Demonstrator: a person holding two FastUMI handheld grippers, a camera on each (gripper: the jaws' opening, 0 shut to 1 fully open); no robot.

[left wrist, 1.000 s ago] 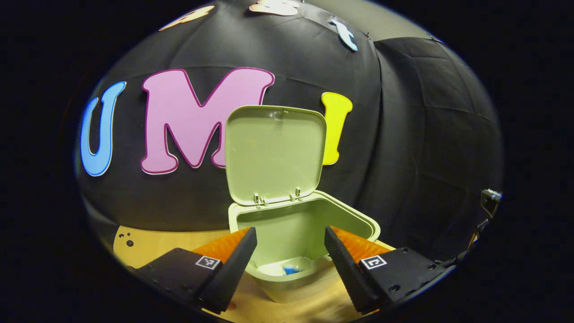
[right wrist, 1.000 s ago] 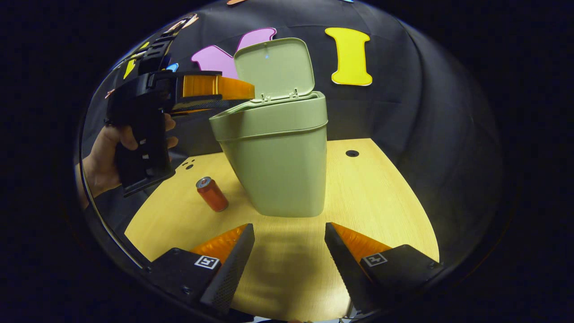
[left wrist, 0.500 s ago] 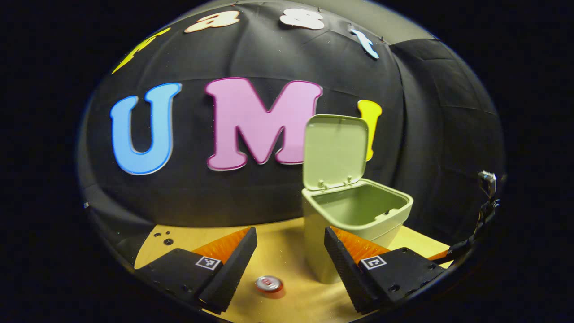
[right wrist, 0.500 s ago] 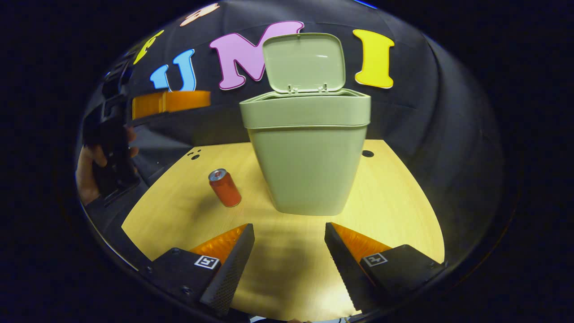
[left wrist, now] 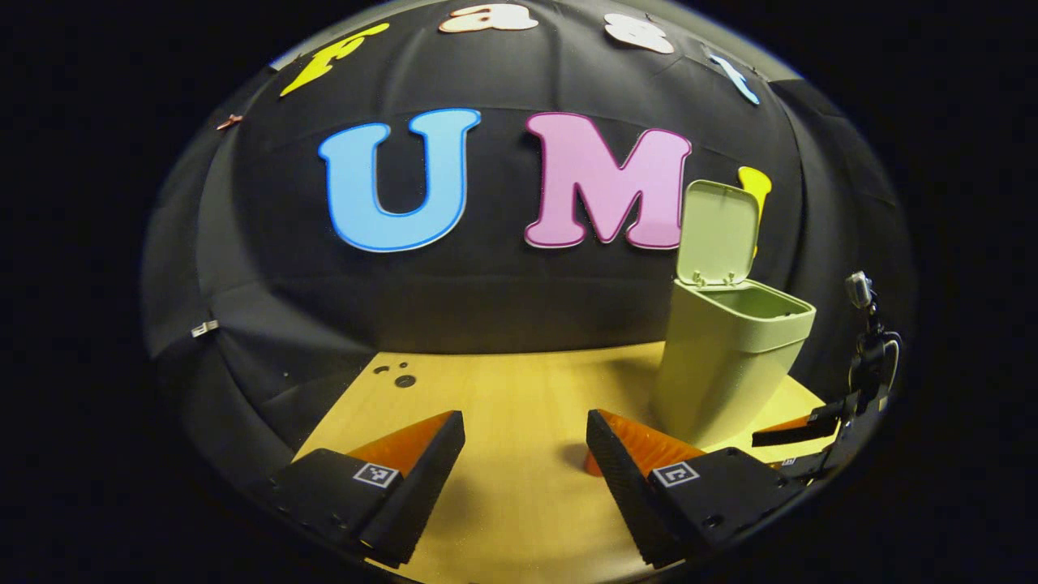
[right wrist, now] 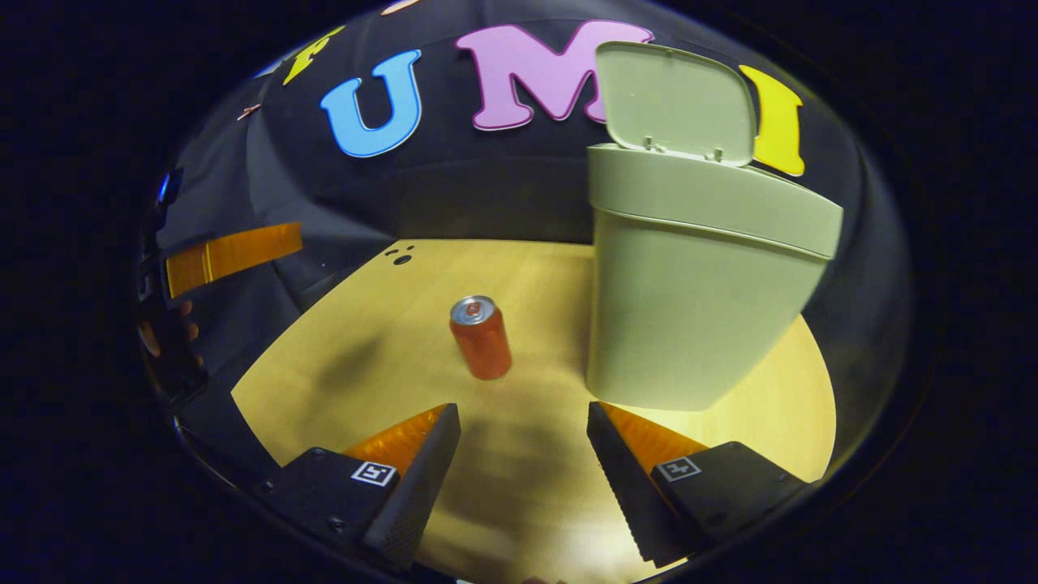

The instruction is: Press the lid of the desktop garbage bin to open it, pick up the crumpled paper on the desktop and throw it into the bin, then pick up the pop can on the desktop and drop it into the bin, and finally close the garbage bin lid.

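Two grippers: left gripper (left wrist: 525, 462) and right gripper (right wrist: 523, 458) both spread wide, holding nothing.
Change: left gripper has pulled away from the open garbage bin (right wrist: 689, 284); paper likely inside already.
Pop can (right wrist: 481, 337): upright on the desktop (right wrist: 373, 324), left of the bin, ahead of the right jaws, apart.

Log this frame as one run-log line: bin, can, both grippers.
bin: lid up | can: upright on table, left of bin | right gripper: open, empty, facing can | left gripper: open, empty
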